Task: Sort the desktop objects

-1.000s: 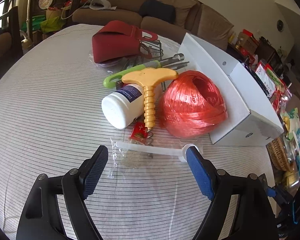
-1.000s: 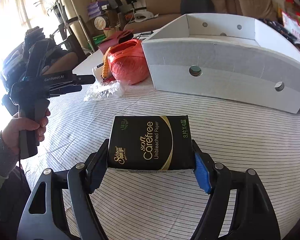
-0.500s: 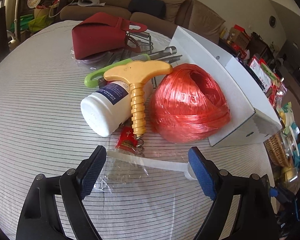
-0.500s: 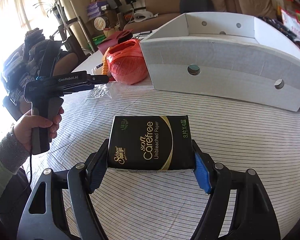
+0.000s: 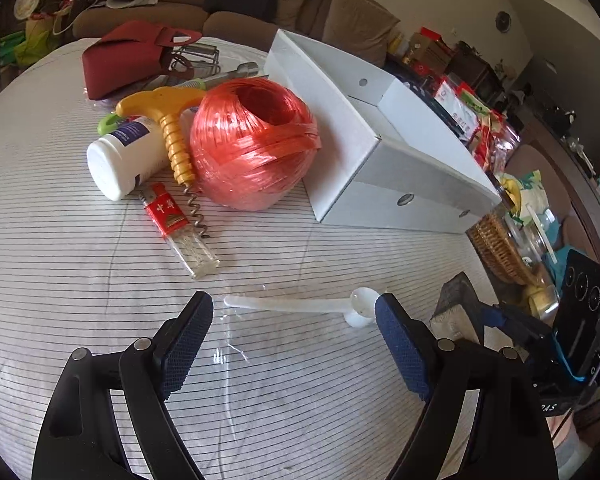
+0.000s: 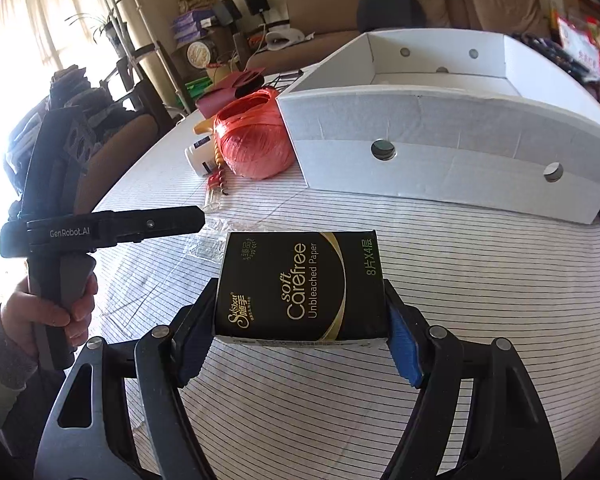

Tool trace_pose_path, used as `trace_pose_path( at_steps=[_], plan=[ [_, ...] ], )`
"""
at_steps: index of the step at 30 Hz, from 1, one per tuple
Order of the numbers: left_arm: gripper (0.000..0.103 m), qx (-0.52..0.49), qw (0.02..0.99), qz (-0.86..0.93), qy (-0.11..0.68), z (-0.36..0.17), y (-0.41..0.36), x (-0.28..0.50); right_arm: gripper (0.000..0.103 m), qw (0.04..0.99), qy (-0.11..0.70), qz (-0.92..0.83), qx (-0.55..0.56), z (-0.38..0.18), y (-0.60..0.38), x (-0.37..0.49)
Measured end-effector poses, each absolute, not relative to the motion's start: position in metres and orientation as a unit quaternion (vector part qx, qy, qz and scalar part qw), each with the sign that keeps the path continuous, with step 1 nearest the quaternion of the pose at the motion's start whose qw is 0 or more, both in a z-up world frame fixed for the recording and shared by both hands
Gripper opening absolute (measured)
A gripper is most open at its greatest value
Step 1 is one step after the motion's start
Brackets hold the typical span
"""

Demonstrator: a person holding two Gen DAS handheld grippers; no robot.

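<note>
On the striped table:
- one ball of red plastic twine [image 5: 254,142]
- one yellow-handled corkscrew [image 5: 176,136]
- one white pill bottle [image 5: 124,160]
- one red lighter [image 5: 180,230]
- one white plastic scoop [image 5: 300,306] in clear wrap
- one white cardboard box [image 6: 440,136]
- one dark red pouch [image 5: 124,60]
- one black tissue pack [image 6: 300,286]
- two grippers: the left gripper [image 5: 294,338], the right gripper [image 6: 300,346]

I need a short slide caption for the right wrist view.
Right hand-held gripper holds a black tissue pack above the striped table, facing the white box.

Each scene is viewed low and close along the gripper fingers; the white box [image 5: 380,160] and red twine ball [image 6: 252,144] ahead are shared.
</note>
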State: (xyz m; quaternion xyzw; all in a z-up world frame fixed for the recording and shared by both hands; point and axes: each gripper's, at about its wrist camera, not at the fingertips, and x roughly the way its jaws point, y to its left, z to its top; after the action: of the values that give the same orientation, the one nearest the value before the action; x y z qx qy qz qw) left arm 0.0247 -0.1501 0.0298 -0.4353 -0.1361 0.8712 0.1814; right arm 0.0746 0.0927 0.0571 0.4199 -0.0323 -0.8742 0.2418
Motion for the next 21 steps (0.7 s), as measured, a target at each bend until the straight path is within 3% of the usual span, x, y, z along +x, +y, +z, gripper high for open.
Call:
trace_pose_path(
  at_steps=[5,13,18,21],
  plan=[
    [0.085,-0.420,0.194,0.885,-0.048,0.040,-0.141,0.015,0.072,0.238,-0.040,-0.871,0.428,0.054,0.099,0.074],
    [0.083,-0.447,0.333,0.821,0.121,0.028,-0.080,0.013,0.072,0.219,-0.063,-0.874,0.430,0.056,0.119,0.071],
    [0.072,-0.467,0.328,0.801,0.181,0.011,-0.070,0.012,0.072,0.215,-0.075,-0.876,0.425,0.060,0.130,0.070],
    [0.051,-0.474,0.299,0.813,0.160,0.009,-0.079,0.005,0.072,0.217,-0.078,-0.875,0.426,0.061,0.131,0.069]
  ],
)
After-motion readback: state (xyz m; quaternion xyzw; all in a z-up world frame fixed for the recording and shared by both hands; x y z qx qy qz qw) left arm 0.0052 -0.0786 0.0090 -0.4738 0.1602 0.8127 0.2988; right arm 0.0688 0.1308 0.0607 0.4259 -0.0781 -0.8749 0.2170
